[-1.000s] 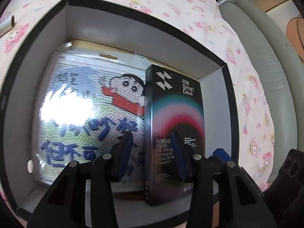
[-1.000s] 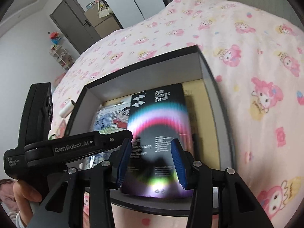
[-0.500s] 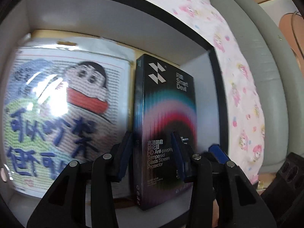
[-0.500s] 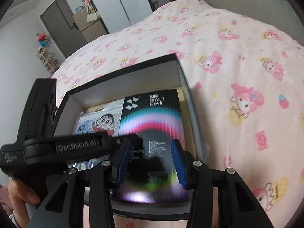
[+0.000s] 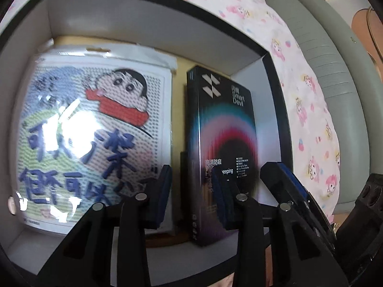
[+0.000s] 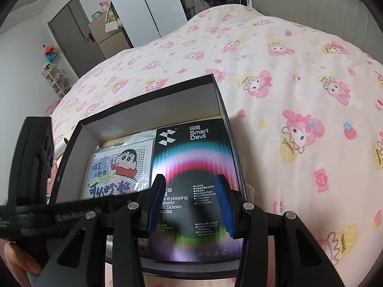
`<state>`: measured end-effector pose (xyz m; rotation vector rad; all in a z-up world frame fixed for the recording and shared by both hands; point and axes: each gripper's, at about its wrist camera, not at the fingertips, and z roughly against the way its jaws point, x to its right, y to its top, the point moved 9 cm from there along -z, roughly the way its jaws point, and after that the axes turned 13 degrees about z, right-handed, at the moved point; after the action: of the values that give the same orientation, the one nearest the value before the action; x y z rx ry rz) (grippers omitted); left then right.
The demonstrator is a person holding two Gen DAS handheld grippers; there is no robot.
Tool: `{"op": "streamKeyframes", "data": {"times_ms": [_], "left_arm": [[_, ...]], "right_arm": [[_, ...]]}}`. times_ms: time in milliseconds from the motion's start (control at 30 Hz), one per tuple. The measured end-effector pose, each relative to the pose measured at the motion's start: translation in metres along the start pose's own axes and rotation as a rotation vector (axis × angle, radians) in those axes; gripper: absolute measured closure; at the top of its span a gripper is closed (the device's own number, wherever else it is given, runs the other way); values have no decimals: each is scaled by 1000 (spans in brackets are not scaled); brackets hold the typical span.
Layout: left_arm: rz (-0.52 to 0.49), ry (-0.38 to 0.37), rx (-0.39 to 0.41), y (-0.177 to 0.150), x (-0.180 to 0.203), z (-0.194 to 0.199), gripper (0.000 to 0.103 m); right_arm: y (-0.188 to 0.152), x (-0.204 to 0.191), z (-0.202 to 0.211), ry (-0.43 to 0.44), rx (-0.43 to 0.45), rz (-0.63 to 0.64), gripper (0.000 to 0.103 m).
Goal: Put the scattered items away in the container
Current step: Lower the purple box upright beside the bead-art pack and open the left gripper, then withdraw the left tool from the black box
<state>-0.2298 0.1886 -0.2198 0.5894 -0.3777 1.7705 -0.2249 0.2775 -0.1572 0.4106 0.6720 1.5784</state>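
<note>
A black container with white walls sits on the bed. Flat on its floor lie a cartoon bead-art pack on the left and a black Smart Devil screen protector box on the right. A narrow strip of yellow floor shows between them. My left gripper hovers open over the box's near left edge, holding nothing. Open and empty too, my right gripper hangs above the box's near end. One of the right gripper's blue pads shows in the left wrist view.
A pink cartoon-print blanket covers the bed around the container. A grey-green padded headboard runs along the right. A small white object lies left of the container. A person's hand holds the left gripper's body.
The screen protector box no longer overlaps the cartoon pack and now lies apart from it by the right wall. Both grippers have drawn back a little from the container.
</note>
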Motion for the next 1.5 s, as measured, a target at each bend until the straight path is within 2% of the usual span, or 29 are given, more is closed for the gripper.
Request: {"op": "streamKeyframes", "data": {"times_ms": [200, 300, 400, 467, 667, 733, 867, 1000, 1100, 1233, 1500], "left_arm": [[3, -60, -26, -4, 0, -7, 70], [-3, -74, -11, -6, -1, -6, 70], [-59, -34, 48, -11, 1, 6, 70], [-118, 2, 115, -16, 5, 22, 70], [-248, 132, 310, -21, 6, 87, 69], [-287, 172, 367, -26, 5, 110, 69], [-332, 217, 421, -24, -4, 147, 69], [-337, 253, 467, -42, -25, 193, 69], [-339, 278, 492, -57, -41, 216, 68], [-331, 310, 488, -73, -69, 229, 64], [-274, 319, 531, -86, -111, 255, 60]], "right_arm": [[0, -1, -2, 0, -3, 3, 65], [0, -4, -1, -2, 0, 15, 65], [5, -10, 7, -7, 44, 48, 65], [12, -17, 20, -21, 100, 85, 65], [16, -46, 51, -29, 162, 158, 64], [14, -61, 67, -1, 193, 191, 64], [8, -90, 95, 47, 223, 221, 64], [-1, -120, 115, 92, 226, 232, 64], [-9, -141, 124, 95, 196, 250, 64], [-25, -166, 131, 134, 135, 229, 64], [-43, -217, 138, 151, 139, 343, 63]]}}
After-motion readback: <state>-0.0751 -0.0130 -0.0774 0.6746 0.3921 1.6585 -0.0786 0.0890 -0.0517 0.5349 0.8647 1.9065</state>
